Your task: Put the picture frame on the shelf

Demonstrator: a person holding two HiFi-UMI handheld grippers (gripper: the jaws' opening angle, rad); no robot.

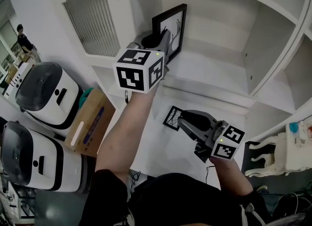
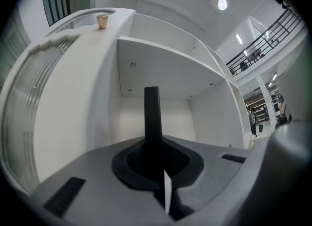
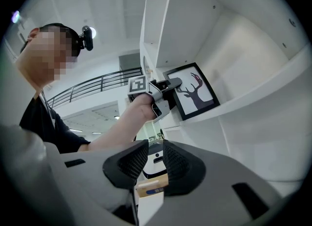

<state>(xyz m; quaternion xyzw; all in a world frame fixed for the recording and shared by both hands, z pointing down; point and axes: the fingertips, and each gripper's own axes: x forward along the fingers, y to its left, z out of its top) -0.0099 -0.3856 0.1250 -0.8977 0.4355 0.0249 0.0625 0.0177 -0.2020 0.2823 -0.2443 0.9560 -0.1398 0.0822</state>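
Two picture frames (image 1: 174, 23) — one clamped by left gripper (image 1: 165, 42).

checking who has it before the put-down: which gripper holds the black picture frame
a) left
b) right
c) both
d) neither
a: the left gripper is shut on the edge of the picture frame at the shelf, while the right gripper is open with nothing in it.
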